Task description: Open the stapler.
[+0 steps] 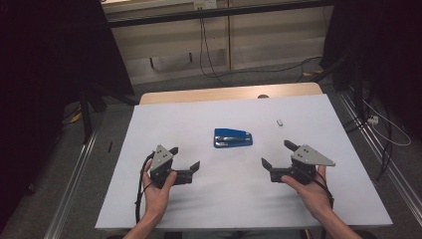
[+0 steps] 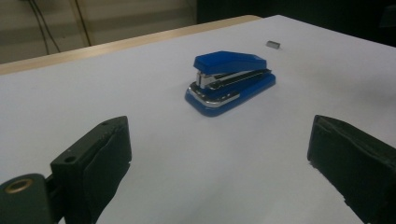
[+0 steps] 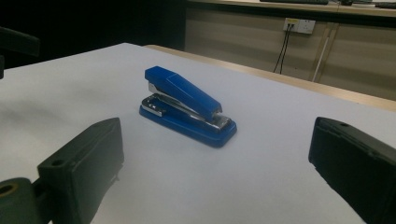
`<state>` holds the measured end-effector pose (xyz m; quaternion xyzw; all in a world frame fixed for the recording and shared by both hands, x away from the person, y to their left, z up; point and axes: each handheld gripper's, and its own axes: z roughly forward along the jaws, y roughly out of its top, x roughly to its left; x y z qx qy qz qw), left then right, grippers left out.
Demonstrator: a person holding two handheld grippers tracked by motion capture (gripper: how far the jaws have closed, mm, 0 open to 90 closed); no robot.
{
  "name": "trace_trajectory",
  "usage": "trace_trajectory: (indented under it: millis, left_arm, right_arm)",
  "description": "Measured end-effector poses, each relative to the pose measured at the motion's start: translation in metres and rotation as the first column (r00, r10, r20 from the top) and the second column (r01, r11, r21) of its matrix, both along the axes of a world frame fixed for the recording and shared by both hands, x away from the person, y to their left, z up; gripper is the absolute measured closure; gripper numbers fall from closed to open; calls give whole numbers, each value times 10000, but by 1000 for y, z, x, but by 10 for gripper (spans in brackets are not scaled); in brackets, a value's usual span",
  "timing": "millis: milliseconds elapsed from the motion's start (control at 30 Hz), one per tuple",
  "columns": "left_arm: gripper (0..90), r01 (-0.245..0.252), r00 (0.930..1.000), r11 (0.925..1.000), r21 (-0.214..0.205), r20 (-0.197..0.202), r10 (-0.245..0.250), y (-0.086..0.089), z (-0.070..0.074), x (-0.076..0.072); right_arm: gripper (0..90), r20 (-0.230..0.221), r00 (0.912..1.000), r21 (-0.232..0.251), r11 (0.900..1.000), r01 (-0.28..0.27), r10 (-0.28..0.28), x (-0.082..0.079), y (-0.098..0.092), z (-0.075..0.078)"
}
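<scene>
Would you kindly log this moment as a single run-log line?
left claw: open, hovering | right claw: open, hovering | blue stapler: mid-table, untouched | small grey piece: beyond stapler | white table

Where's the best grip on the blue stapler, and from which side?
Grip the blue stapler across its narrow width at mid-body, coming down from above with fingers on the two long flanks. It lies flat with its long axis left-right and open table all around. The right gripper, open, looks well placed; the sloped lid would probably slip under an end-on pinch.
</scene>
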<state>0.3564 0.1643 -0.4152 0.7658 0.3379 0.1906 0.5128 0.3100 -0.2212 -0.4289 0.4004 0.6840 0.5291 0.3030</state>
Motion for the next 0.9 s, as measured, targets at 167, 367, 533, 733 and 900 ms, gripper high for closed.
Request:
trace_trajectory:
  millis: [167,367,533,733,900]
  left_arm:
    - [67,-11,9999,9999,132,172,8,-9,3,8]
    - [66,277,9996,9996,12,5,-277,-21,4,19]
    - [65,483,9987,9988,31,156,-483,-29,5,26]
    - [58,603,9982,9981,-134,73,-602,-36,4,37]
    - [52,754,9971,9971,-17,113,-754,-41,3,43]
  right_arm:
    - [34,-90,9999,116,9999,-98,99,8,7,0]
    - [23,-137,9997,154,9996,-223,225,17,15,2]
    - [37,-114,9995,323,9990,-298,302,25,19,4]
    - [67,-236,9990,315,9989,-359,367,38,28,4]
    - [88,-372,9984,485,9980,-398,417,47,33,4]
